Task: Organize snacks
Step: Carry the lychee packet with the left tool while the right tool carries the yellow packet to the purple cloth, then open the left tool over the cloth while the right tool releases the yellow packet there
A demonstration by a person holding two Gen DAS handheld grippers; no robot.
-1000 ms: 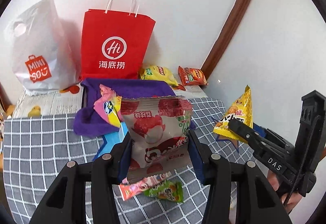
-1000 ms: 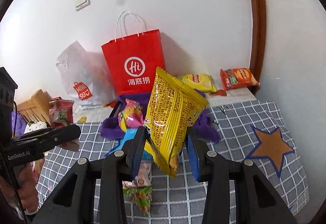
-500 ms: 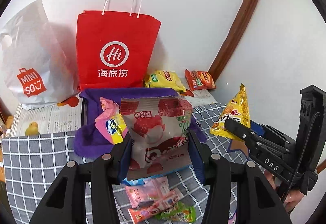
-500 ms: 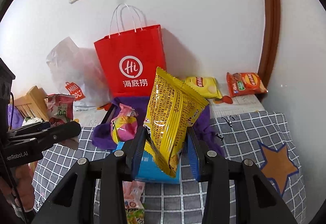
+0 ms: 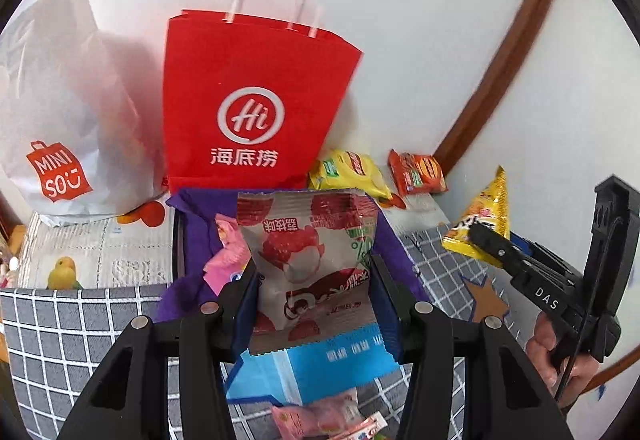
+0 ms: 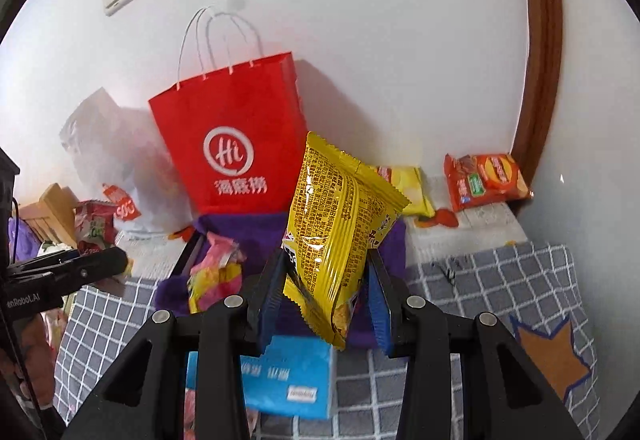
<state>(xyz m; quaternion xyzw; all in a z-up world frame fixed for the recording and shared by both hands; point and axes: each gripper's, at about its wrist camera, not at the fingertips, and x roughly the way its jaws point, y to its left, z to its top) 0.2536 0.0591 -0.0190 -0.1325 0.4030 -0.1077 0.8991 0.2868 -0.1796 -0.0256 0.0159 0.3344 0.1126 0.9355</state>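
My left gripper (image 5: 312,280) is shut on a red-and-white strawberry snack bag (image 5: 310,256), held upright above the checked cloth. My right gripper (image 6: 326,278) is shut on a yellow snack bag (image 6: 340,224), also upright; that bag shows at the right edge of the left wrist view (image 5: 484,220). Behind both, a purple tray (image 5: 196,232) holds a pink-and-yellow packet (image 6: 216,272). A blue packet (image 6: 288,376) lies on the cloth just below the held bags. A red paper bag (image 5: 252,104) stands against the wall behind the tray.
A white plastic bag (image 5: 64,108) leans on the wall at the left. A yellow chip bag (image 5: 348,176) and an orange one (image 6: 484,184) lie by the brown door frame (image 6: 540,40). Pink packets (image 5: 320,416) lie near the front edge. A person's hand (image 5: 560,348) holds the right gripper.
Both grippers have moved forward toward the red bag and purple tray, which now look larger and closer. The blue packet has slid lower in both views. The grips are unchanged.
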